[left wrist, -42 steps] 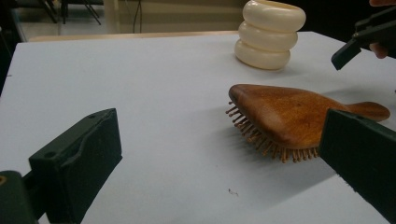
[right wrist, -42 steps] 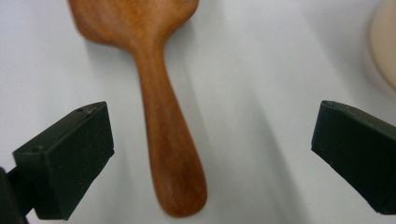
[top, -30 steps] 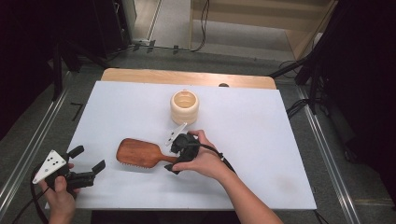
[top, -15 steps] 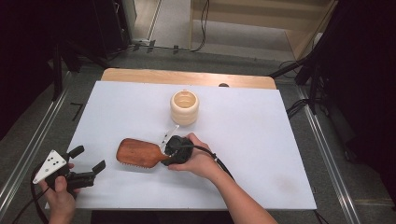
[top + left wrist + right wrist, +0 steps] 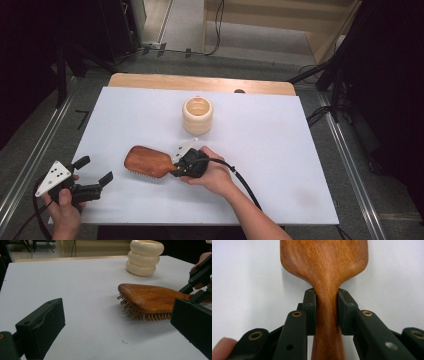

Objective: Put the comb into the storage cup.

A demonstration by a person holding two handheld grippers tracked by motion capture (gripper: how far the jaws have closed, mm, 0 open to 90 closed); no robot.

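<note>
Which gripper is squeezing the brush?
The right gripper, shut on the wooden hairbrush handle. The left gripper is open, holding nothing, off to the side.

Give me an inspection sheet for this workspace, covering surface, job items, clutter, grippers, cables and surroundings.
Surface: white sheet over a wooden tabletop.
Job's things: brown wooden paddle hairbrush lying bristles down; cream ribbed ring-stacked cup upright behind it, apart.
Clutter: nothing seen.
Grippers: right gripper shut on the hairbrush handle; left gripper open, at the sheet's near left corner.
Cables: black cable trailing from the right gripper along the forearm; more cables on the floor beyond.
Surroundings: grey floor, metal rails beside the table, dark stands.
</note>
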